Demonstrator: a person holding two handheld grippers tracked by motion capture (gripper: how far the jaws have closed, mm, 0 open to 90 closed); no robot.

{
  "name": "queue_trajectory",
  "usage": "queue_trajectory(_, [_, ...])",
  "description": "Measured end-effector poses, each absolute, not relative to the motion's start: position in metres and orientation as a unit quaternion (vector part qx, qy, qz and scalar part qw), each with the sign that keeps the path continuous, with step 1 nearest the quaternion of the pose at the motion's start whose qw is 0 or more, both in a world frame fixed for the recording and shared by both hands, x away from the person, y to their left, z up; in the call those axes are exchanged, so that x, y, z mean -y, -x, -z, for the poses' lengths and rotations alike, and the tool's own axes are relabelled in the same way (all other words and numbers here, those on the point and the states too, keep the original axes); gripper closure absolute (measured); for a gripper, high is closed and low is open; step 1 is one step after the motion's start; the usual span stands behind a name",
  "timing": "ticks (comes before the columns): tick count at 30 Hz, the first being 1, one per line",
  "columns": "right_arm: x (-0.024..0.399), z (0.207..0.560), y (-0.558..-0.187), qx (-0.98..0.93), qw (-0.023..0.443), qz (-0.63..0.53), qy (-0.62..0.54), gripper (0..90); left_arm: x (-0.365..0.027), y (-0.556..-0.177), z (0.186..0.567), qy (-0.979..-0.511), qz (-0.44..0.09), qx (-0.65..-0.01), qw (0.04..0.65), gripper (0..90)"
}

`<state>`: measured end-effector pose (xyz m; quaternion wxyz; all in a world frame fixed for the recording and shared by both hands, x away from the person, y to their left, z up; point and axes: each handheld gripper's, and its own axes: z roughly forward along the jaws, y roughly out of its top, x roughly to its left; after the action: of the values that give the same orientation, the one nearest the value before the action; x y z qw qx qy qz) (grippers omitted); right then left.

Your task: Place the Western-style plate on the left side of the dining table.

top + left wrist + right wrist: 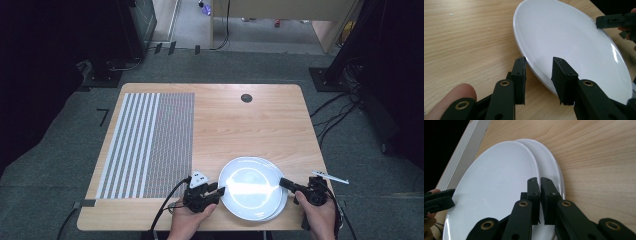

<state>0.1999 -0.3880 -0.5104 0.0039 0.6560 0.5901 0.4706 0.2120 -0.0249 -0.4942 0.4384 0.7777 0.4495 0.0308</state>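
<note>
Two white plates lie stacked on the desk between my tools. My right tool [540,180] is clamped on the top plate [499,187]'s rim to lift it off the lower plate [551,167]; my left tool [539,62] straddles the opposite rim, jaws apart.

near right corner: two stacked white plates [252,194] fill it, the left gripper [220,190] at their left rim, the right gripper [283,183] at their right rim.
left edge: a flat striped mat [147,144] covers it.
far right half: bare table [250,125], apart from a small dark hole [246,98] near the far edge.
</note>
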Motion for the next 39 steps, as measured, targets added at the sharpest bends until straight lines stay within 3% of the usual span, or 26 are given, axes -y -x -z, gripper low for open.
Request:
queue_trajectory(22, [0.379, 0.523, -0.204, -0.568, -0.048, -0.49, -0.659, 84.5, 0.009, -0.22, 0.497, -0.767, 0.025, -0.461, 0.445, 68.5])
queue_trajectory(26, [0.376, 0.518, -0.203, -0.569, -0.023, -0.491, -0.66, 85.5, 0.008, -0.22, 0.496, -0.767, 0.027, -0.462, 0.445, 69.0])
queue_trajectory(39, [0.376, 0.513, -0.2, -0.555, -0.017, -0.509, -0.658, 86.9, 0.007, -0.221, 0.498, -0.763, 0.031, -0.466, 0.447, 69.3])
